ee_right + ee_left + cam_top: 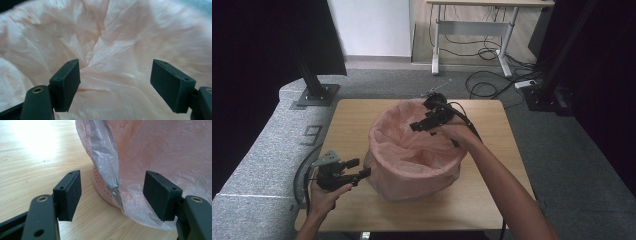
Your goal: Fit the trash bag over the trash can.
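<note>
Wooden surface (492, 190), pink-lined basket (414, 160) central. Left gripper (356, 169) fingers open beside bag's loose skirt, ready to pinch; right gripper (424, 123) fingers open above liner, empty.

A single dark numeral "9" (313, 134) is the one readable sign. It stands on the grey floor (272, 150) at about nine o'clock from the table (357, 112), just off its left edge. The table, the bag and the grippers carry no legible text, labels or brands.
</note>
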Motion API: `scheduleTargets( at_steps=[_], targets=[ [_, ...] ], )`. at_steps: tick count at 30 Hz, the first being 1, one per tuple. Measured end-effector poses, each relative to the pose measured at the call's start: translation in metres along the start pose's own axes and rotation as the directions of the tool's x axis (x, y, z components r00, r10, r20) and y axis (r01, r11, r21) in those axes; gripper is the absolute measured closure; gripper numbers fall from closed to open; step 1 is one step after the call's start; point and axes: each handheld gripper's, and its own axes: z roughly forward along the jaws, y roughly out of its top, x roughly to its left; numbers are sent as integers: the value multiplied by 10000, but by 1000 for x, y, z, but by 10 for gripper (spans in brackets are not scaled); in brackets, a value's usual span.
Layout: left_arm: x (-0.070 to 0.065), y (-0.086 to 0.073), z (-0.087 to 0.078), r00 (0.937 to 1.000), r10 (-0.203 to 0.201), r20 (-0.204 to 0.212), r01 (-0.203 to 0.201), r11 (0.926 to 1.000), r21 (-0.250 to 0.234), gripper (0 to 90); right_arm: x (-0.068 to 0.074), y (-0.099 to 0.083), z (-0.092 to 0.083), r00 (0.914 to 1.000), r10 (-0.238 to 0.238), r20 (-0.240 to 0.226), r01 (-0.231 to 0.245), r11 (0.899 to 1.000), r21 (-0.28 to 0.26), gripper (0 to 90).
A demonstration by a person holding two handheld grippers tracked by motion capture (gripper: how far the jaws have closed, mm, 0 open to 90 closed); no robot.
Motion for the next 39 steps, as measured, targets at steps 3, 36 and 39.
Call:
scheduleTargets(
  at_steps=[3,36,39],
  targets=[
    [0,0,0,10000,-6,-5,6,10000,5,306,-3,-3,-19,10000,69,5,-69,9980,-630,234],
    [5,-3,-3,9992,-288,-281,287,9996,-52,307,-38,-138,-121,9993,364,80,-304,9187,-3937,242],
    [6,-3,-3,9991,-318,-288,316,9995,-68,307,-41,-153,-120,9992,367,150,-275,9128,-4074,242]
  ],
)
